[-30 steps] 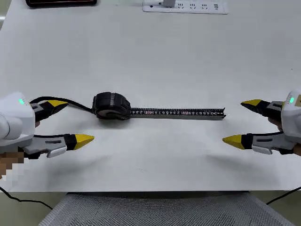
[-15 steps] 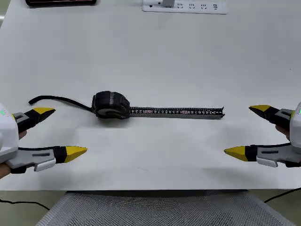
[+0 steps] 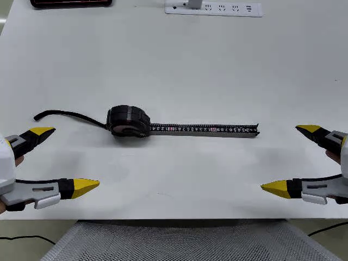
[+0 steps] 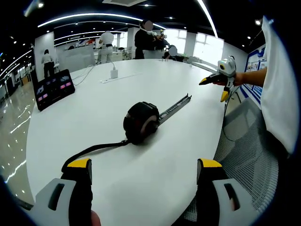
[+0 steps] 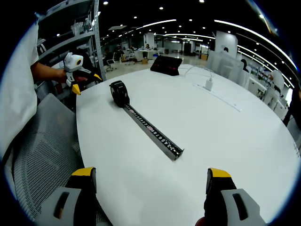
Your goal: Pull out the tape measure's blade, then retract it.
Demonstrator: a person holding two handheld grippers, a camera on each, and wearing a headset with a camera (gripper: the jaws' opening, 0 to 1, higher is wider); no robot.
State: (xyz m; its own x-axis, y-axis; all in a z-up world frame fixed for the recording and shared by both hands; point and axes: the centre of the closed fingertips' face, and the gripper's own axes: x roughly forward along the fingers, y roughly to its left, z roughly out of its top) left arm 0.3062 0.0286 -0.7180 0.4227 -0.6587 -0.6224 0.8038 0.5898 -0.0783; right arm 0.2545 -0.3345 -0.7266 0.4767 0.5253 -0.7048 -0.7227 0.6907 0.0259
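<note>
Left gripper (image 3: 75,156), right gripper (image 3: 280,157): wide, empty.

Ceiling strips (image 5: 156,23) light my white table (image 3: 174,65) brightly and evenly; shadows are faint. Both gripper views bow at the edges, all sharp.

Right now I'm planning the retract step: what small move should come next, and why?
Probably bring the left gripper in to the tape case: the blade lies pulled out on the table, while this and the right gripper stand open, touching nothing.
</note>
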